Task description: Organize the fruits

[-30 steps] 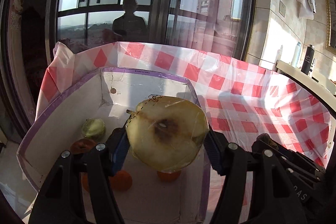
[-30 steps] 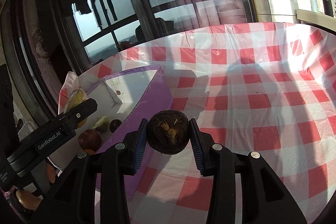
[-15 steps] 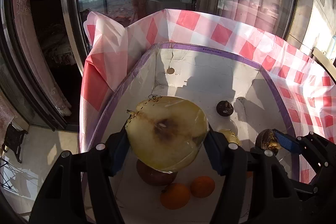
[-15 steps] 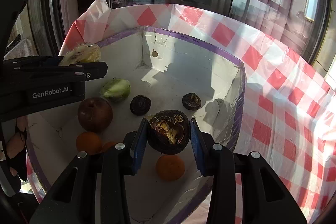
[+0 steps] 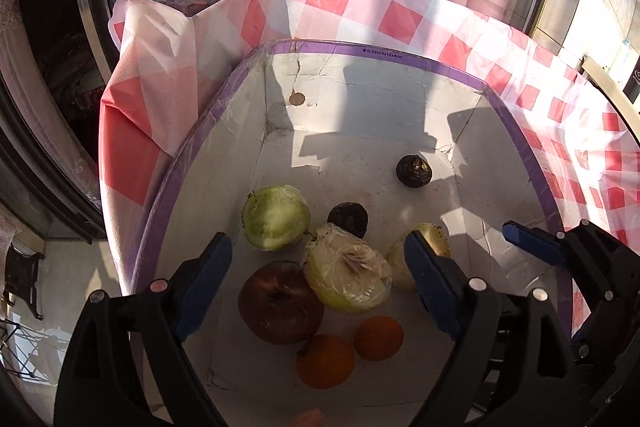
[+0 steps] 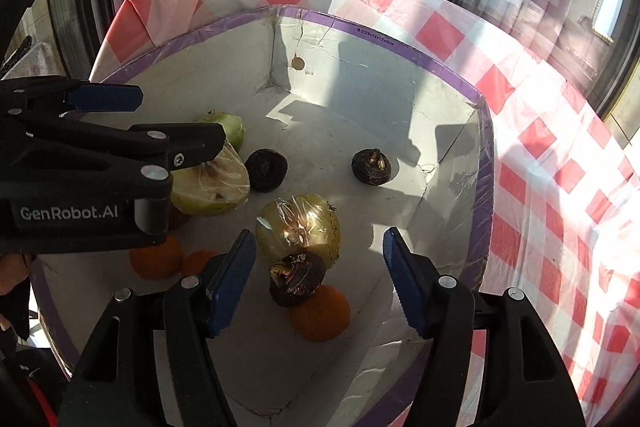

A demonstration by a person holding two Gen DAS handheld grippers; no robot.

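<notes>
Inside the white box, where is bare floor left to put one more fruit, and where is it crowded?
Bare floor in the box lies at the far corner behind the green half fruit, and along the right wall beside the dark round fruit. The near middle is crowded: red apple, wrapped halves, oranges.

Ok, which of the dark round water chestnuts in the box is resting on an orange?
The water chestnut between the right gripper's opening jaws: it leans on an orange. The other two sit apart on the box floor.
</notes>
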